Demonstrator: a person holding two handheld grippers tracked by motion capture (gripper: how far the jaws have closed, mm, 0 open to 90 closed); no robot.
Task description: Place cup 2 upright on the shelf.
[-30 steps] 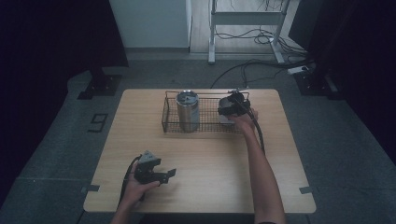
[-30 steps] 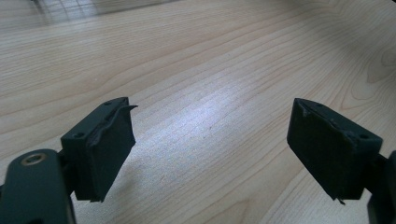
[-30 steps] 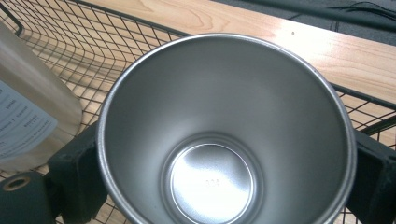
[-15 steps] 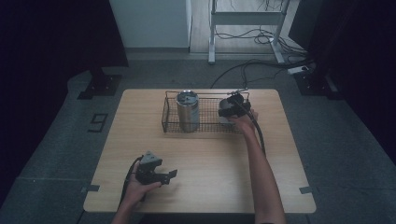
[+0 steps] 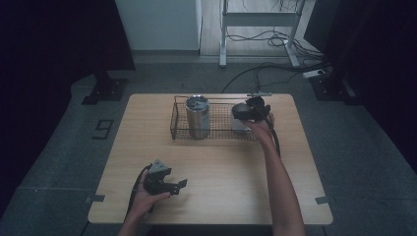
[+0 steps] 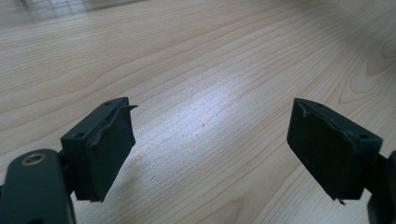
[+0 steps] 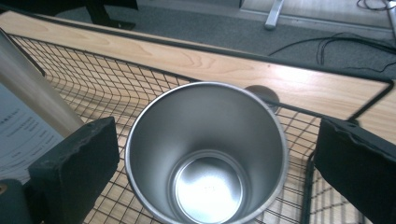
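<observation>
Up high, the right gripper hangs over a steel cup in the wire basket, near a lidded tumbler. The left gripper rests low on the table. Its own view shows jaws apart, nothing between them. The right gripper view shows the cup between wide jaws, not touched (a grab is coming, I think); next it must go lower and squeeze

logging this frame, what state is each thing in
wire basket: on the table, holds two cups
open cup: upright, empty, no lid, in the basket
lidded tumbler: upright, lid on, in the basket
left tool: open, nothing between the jaws
right tool: open, jaws either side of the open cup
</observation>
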